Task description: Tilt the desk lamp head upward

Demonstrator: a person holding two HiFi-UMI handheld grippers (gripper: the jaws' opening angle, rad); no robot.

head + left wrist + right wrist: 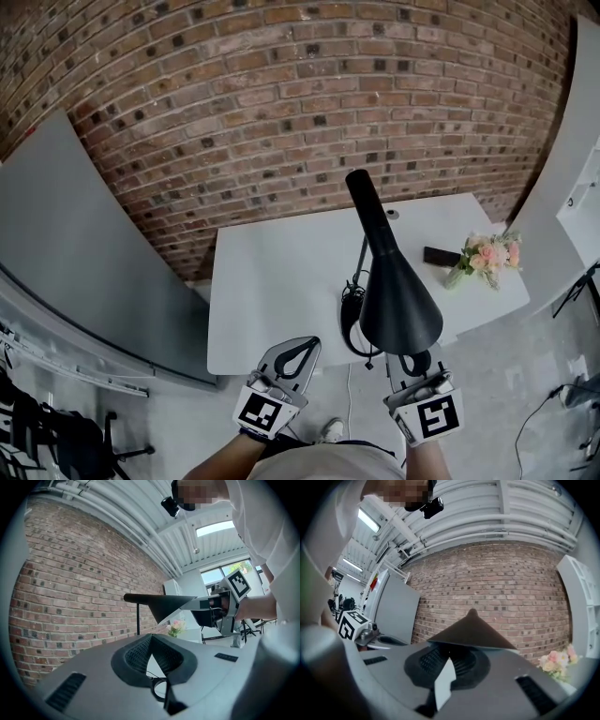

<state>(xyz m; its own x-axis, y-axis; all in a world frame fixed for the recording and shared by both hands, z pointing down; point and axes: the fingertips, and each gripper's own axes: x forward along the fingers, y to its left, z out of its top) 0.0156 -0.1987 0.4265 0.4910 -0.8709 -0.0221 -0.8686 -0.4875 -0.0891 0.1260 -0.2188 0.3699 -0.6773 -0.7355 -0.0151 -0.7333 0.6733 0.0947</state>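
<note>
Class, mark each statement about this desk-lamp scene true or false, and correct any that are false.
1. The right gripper grips the wide end of the lamp head. True.
2. The left gripper holds the lamp's stem. False: its jaws are together on nothing, clear of the lamp.
3. A bunch of flowers lies on the table. True.
4. The wall behind the table is plain white plaster. False: it is a brick wall.
</note>
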